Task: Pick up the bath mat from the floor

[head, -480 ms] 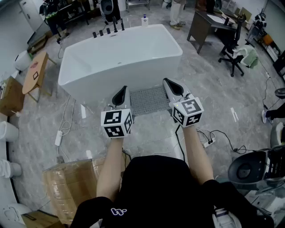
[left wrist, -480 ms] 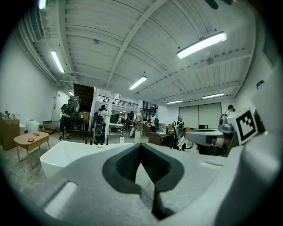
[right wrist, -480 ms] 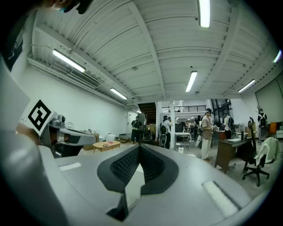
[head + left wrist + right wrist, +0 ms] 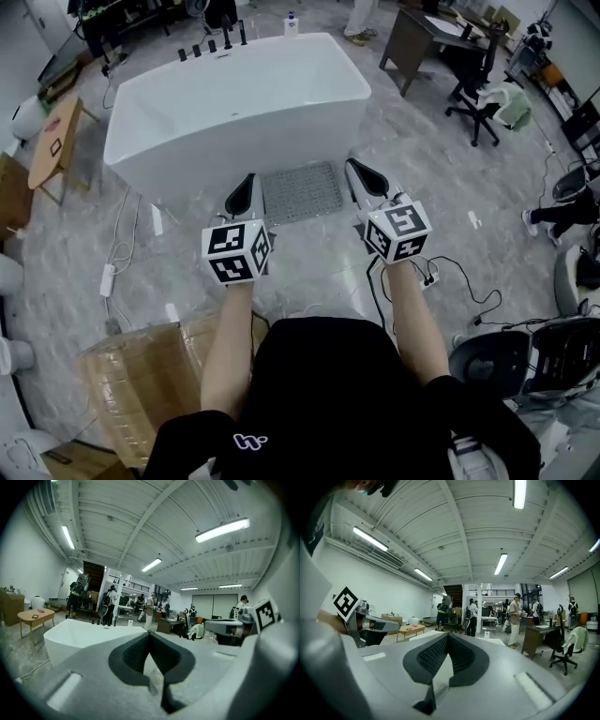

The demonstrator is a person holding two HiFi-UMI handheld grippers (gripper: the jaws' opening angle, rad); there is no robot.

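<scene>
The grey gridded bath mat (image 4: pixel 302 192) lies flat on the marble floor right in front of the white bathtub (image 4: pixel 234 103). My left gripper (image 4: pixel 246 180) hovers at the mat's left edge and my right gripper (image 4: pixel 356 167) at its right edge, both well above the floor and pointing roughly level toward the tub. In the left gripper view the left gripper (image 4: pixel 149 633) has its dark jaws closed together with nothing between them. The right gripper (image 4: pixel 446 637) is likewise shut and empty. The mat is hidden in both gripper views.
Cables and a power strip (image 4: pixel 427 277) trail on the floor at the right. A cardboard box (image 4: pixel 141 375) stands at my lower left. A wooden side table (image 4: pixel 52 141), a dark desk (image 4: pixel 422 37), an office chair (image 4: pixel 487 103) and several people stand beyond the tub.
The head view has shifted, so the tub and mat sit a little higher and further left. Both grippers stay shut, side by side, over the mat's edges.
</scene>
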